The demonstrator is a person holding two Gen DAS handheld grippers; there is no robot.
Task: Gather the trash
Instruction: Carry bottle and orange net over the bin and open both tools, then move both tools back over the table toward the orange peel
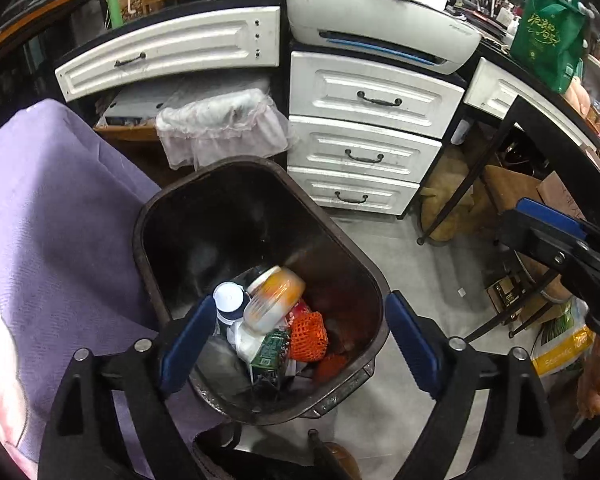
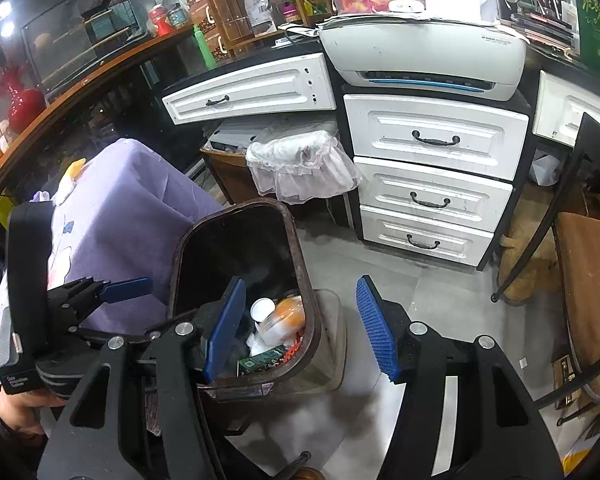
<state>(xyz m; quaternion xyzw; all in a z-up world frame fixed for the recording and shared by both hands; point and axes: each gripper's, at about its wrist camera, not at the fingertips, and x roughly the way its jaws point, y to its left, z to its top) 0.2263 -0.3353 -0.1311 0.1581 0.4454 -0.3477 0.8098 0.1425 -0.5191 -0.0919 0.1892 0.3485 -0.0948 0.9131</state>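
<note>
Trash point(image 1: 278, 322) sits in the brown bin point(image 1: 352, 256) beneath your left gripper point(image 1: 300, 344) and right gripper point(image 2: 300, 328), both spread wide and holding nothing.

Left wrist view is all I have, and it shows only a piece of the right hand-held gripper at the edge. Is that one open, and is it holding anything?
Observer: The right hand-held gripper is open and empty, with its blue pads wide apart over the trash bin.
Operator: Is anything on the purple cloth that I can't see?
Observer: Yes, a small orange and white item lies at the far corner of the purple cloth.
Operator: What is holding the left one?
Observer: A hand grips the left hand-held gripper from below.
</note>
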